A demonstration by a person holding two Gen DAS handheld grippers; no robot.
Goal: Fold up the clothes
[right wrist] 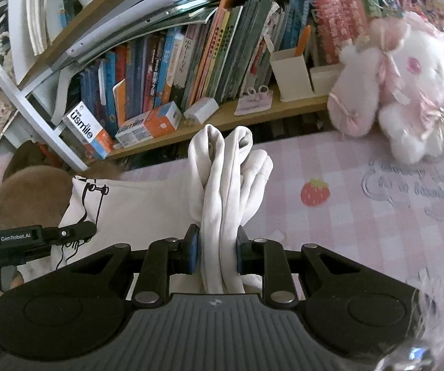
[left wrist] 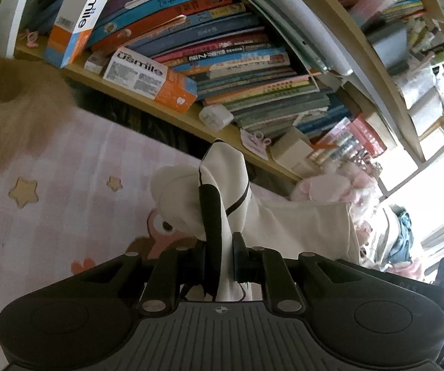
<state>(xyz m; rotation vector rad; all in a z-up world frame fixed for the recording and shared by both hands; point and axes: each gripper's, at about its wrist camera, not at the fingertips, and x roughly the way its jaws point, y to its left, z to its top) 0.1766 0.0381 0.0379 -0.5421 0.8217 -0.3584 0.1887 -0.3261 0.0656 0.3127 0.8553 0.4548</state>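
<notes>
We had the left gripper (left wrist: pixel 218 247) clamped on the white cotton garment with black line print (left wrist: pixel 299 222), right gripper (right wrist: pixel 215 247) pinching its bunched ribbed folds, long axis stretched between us across the pink checked bedsheet (right wrist: pixel 330 216).

White garment (left wrist: pixel 222 185) pinched in left tongs (left wrist: pixel 218 256) over pink sheet (left wrist: pixel 67 185)

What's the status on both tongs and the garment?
Left tongs shut on white garment. Right tongs shut on a bunched ribbed fold of it. Cloth stretched between them above pink bedsheet. Plush toy beside, not in the way.
</notes>
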